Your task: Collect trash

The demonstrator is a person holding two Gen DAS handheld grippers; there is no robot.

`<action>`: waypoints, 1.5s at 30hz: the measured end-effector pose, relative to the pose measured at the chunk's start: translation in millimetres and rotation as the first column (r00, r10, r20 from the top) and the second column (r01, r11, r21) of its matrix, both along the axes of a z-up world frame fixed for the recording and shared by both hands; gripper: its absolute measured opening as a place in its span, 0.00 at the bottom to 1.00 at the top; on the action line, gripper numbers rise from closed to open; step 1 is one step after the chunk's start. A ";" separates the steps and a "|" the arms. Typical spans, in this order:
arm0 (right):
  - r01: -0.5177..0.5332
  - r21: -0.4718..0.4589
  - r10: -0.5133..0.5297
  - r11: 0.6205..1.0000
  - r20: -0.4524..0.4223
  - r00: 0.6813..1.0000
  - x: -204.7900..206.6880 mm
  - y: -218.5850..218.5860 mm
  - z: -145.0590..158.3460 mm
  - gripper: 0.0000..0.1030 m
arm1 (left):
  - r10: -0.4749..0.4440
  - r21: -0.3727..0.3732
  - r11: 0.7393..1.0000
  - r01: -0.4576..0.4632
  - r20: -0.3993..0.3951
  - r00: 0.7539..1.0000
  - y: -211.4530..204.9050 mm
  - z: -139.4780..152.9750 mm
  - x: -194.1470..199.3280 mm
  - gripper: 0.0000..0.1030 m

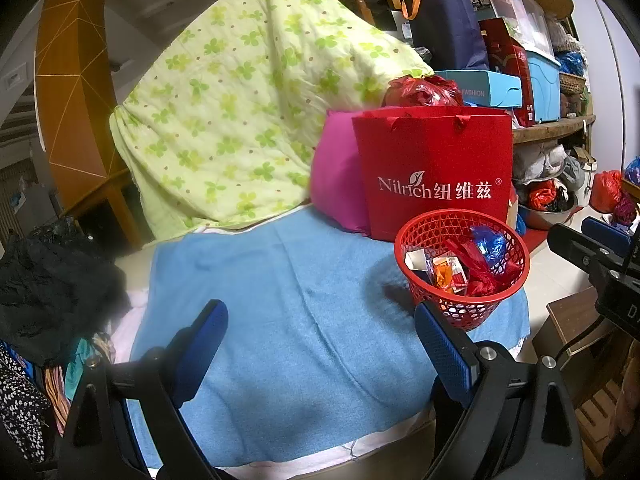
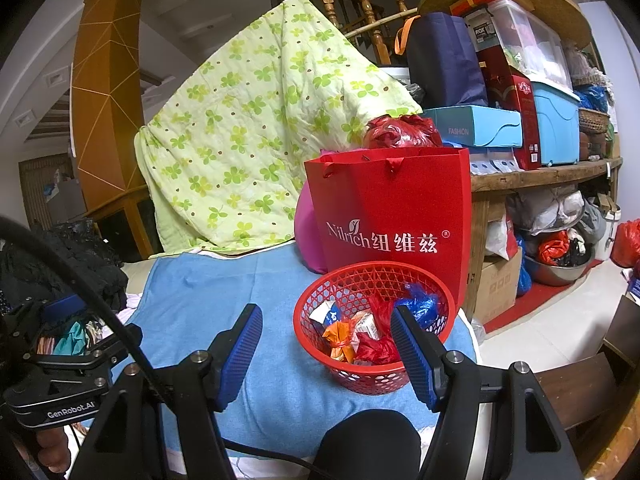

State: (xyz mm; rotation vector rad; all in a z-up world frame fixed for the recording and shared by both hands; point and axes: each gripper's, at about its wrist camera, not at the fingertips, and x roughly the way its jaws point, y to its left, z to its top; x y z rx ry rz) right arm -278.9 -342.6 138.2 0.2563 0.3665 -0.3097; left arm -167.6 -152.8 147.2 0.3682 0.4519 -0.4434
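On the blue towel [image 1: 288, 320], a red mesh basket [image 1: 460, 308] stands near the right edge, just in front of a red paper bag [image 1: 436, 168] printed "Nilrich" with 3 Chinese characters and an ® mark in white. Trash [image 2: 360, 332] already fills the basket: crumpled red plastic, a blue wrapper, an orange wrapper and small white cartons whose print is too small to read. Behind the bag, a teal box [image 2: 476, 128] reads "FASHION", and a carton on the shelf shows "ROX". A label on the other gripper's body, seen at the lower left of the right wrist view, reads "GenRobot.AI".

Both grippers hold nothing. The left gripper [image 1: 320, 344] hovers over the towel with its 2 blue pads set wide apart. The right gripper [image 2: 326, 352] is also spread wide, its right pad [image 2: 412, 356] overlapping the basket rim in view, hiding part of the trash. A pink cushion [image 1: 336, 184] is mostly hidden behind the bag, and a red plastic bundle [image 1: 424, 92] peeks over its top. The clover-print quilt [image 1: 240, 100] covers whatever it is draped over.
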 end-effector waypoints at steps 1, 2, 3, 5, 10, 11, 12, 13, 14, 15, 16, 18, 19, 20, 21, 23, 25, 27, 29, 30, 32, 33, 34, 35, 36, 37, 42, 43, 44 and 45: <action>0.001 0.001 -0.001 1.000 0.002 1.000 -0.4 0.1 -0.2 0.68 | 0.000 0.002 1.000 0.000 0.001 1.000 -0.4 0.1 0.0 0.92; 0.002 0.001 -0.002 1.000 0.003 1.000 -0.5 -0.3 -0.1 0.68 | 0.001 0.002 1.000 -0.001 0.000 1.000 -0.4 0.1 0.0 0.92; 0.004 0.003 -0.004 1.000 0.004 1.000 -1.1 -1.1 -0.2 0.68 | 0.000 0.003 1.000 0.000 -0.001 1.000 0.0 0.0 -0.1 0.92; 0.007 0.006 -0.007 1.000 0.005 1.000 -2.1 -2.2 -0.8 0.68 | -0.001 0.004 1.000 0.001 0.000 1.000 -0.8 0.0 0.1 0.92; 0.014 0.016 -0.014 1.000 0.013 1.000 -4.7 -4.7 -1.9 0.68 | -0.003 0.010 1.000 0.003 0.001 1.000 -1.9 0.2 -0.5 0.92; 0.015 0.017 -0.015 1.000 0.015 1.000 -5.5 -4.4 -2.1 0.68 | -0.004 0.012 1.000 0.004 0.001 1.000 -2.3 0.2 -0.6 0.92; 0.015 0.018 -0.015 1.000 0.017 1.000 -5.8 -4.6 -2.2 0.68 | -0.004 0.014 1.000 0.004 0.002 1.000 -2.8 0.2 -0.6 0.92; 0.014 0.021 -0.014 1.000 0.019 1.000 -5.7 -5.1 -2.5 0.68 | -0.004 0.016 1.000 0.004 0.004 1.000 -4.6 0.3 -1.0 0.92; 0.013 0.022 -0.014 1.000 0.019 1.000 -5.7 -5.7 -2.2 0.68 | -0.004 0.018 1.000 0.004 0.005 1.000 -5.1 0.6 -1.3 0.92; 0.013 0.023 -0.013 1.000 0.020 1.000 -5.8 -5.8 -2.3 0.68 | -0.005 0.020 1.000 0.005 0.006 1.000 -6.4 0.6 -1.8 0.92; 0.013 0.025 -0.014 1.000 0.022 1.000 -6.2 -6.2 -2.4 0.68 | -0.006 0.022 1.000 0.006 0.007 1.000 -7.3 0.9 -2.2 0.92; 0.014 0.031 -0.014 0.999 0.026 1.000 -7.1 -7.3 -3.0 0.68 | -0.005 0.027 1.000 0.005 0.012 1.000 -10.3 1.6 -3.4 0.92; 0.014 0.033 -0.015 0.999 0.027 1.000 -7.5 -7.9 -3.3 0.68 | -0.007 0.029 1.000 0.007 0.013 1.000 -11.2 2.0 -3.4 0.92; 0.016 0.035 -0.017 0.999 0.029 0.999 -7.9 -8.6 -4.0 0.68 | -0.008 0.030 1.000 0.007 0.014 1.000 -12.3 2.6 -3.8 0.92; 0.019 0.037 -0.020 0.999 0.030 0.999 -8.3 -10.2 -4.5 0.68 | -0.007 0.032 0.999 0.007 0.018 1.000 -12.9 3.2 -3.8 0.92; 0.023 0.043 -0.025 0.999 0.030 0.999 -8.8 -12.4 -5.9 0.68 | -0.009 0.036 0.999 0.008 0.021 1.000 -15.3 3.8 -4.6 0.92; 0.026 0.050 -0.028 0.998 0.031 0.999 -9.3 -15.0 -7.1 0.68 | -0.010 0.040 0.999 0.009 0.023 1.000 -18.4 4.1 -5.1 0.92; 0.030 0.056 -0.031 0.998 0.031 0.999 -9.5 -17.5 -8.1 0.68 | -0.016 0.043 0.999 0.015 0.024 1.000 -20.9 3.9 -4.8 0.92; 0.032 0.058 -0.034 0.998 0.032 0.999 -9.1 -20.2 -8.3 0.68 | -0.020 0.047 0.999 0.019 0.025 0.999 -24.2 3.6 -4.9 0.92; 0.033 0.058 -0.035 0.998 0.033 0.999 -8.9 -20.4 -8.3 0.68 | -0.024 0.049 0.999 0.023 0.024 0.999 -26.0 3.4 -4.7 0.92; 0.037 0.059 -0.038 0.998 0.032 0.999 -8.2 -21.6 -9.0 0.68 | -0.033 0.054 0.998 0.031 0.024 0.999 -29.6 2.9 -4.1 0.92; 0.038 0.060 -0.040 0.997 0.030 0.999 -7.8 -22.6 -9.6 0.68 | -0.037 0.056 0.998 0.035 0.026 0.999 -31.7 2.8 -3.6 0.92; 0.042 0.060 -0.044 0.997 0.029 0.999 -7.6 -24.0 -10.2 0.68 | -0.041 0.057 0.998 0.040 0.025 0.999 -34.6 2.8 -3.5 0.92; 0.046 0.062 -0.048 0.997 0.028 0.998 -7.0 -25.8 -10.7 0.68 | -0.046 0.058 0.997 0.045 0.024 0.999 -36.5 2.7 -2.7 0.92; 0.049 0.063 -0.051 0.997 0.028 0.998 -7.1 -27.0 -11.0 0.68 | -0.051 0.061 0.997 0.049 0.024 0.998 -39.2 2.5 -1.5 0.92; 0.053 0.063 -0.055 0.997 0.027 0.998 -6.8 -28.9 -11.7 0.69 | -0.054 0.064 0.997 0.052 0.023 0.998 -42.6 1.9 -0.8 0.92; 0.076 0.064 -0.077 0.995 0.019 0.997 -5.7 -39.6 -15.0 0.69 | -0.076 0.074 0.994 0.075 0.015 0.997 -57.7 -1.3 4.6 0.92; 0.079 0.066 -0.080 0.995 0.017 0.997 -5.3 -41.7 -15.9 0.68 | -0.078 0.076 0.994 0.077 0.013 0.997 -60.2 -2.1 5.2 0.92; 0.081 0.067 -0.082 0.994 0.016 0.996 -4.9 -43.2 -16.3 0.69 | -0.081 0.078 0.994 0.080 0.011 0.997 -63.2 -3.0 6.4 0.92; 0.084 0.066 -0.085 0.994 0.015 0.996 -4.6 -44.6 -17.0 0.69 | -0.085 0.079 0.993 0.084 0.008 0.996 -66.0 -3.8 7.4 0.92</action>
